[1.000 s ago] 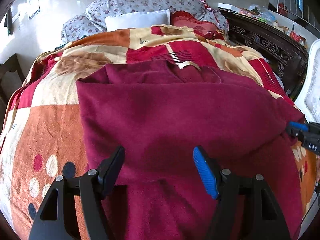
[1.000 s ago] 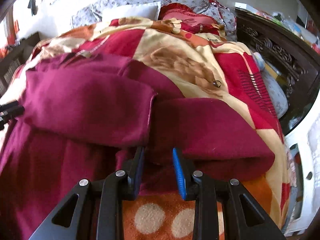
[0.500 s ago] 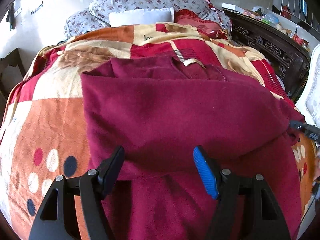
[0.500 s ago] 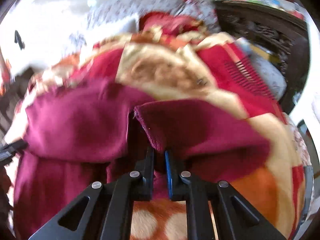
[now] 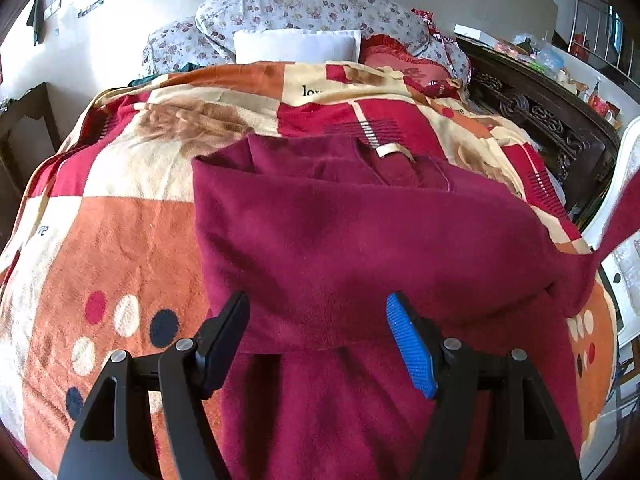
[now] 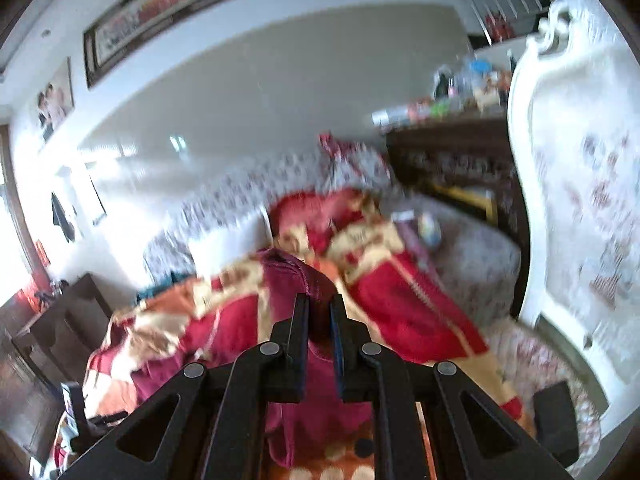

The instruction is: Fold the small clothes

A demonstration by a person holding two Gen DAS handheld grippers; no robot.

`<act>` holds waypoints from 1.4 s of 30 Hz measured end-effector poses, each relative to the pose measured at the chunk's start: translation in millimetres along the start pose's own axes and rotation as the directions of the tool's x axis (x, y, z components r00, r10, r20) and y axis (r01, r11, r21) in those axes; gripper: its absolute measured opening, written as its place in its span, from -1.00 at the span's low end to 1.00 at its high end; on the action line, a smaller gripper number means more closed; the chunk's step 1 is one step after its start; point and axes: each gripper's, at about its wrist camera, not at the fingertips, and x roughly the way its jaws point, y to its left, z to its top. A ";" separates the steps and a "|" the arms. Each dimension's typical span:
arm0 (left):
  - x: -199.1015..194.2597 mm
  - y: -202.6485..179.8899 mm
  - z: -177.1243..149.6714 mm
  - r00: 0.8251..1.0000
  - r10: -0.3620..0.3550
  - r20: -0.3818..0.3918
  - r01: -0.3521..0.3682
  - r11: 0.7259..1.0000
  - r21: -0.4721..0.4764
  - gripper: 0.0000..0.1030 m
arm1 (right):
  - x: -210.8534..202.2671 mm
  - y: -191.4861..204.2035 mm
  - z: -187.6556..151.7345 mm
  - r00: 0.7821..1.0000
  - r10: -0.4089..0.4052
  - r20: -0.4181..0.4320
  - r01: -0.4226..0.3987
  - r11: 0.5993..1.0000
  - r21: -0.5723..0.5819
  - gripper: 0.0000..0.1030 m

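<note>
Maroon sweater (image 5: 360,240), one sleeve pinched and lifted for the fold.

Right gripper (image 6: 320,316): its fingers (image 6: 301,320) press together on a stitched cuff of the sleeve (image 6: 296,276), raised off the bed's right edge, probably to carry it across the body, though that view is blurred. Left gripper (image 5: 318,332) hovers with fingers (image 5: 224,336) spread, gripping nothing, over the near hem. The thick, fuzzy fleece lies flat in the middle of the patchwork plush blanket (image 5: 120,240), collar toward the pillows (image 5: 296,46).
</note>
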 end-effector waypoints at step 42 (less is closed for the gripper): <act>14.0 41.3 13.6 0.986 -0.155 0.067 0.163 0.978 -0.133 0.63 | 174.6 167.8 -154.1 0.787 0.445 -0.427 -0.472 0.881 0.048 0.24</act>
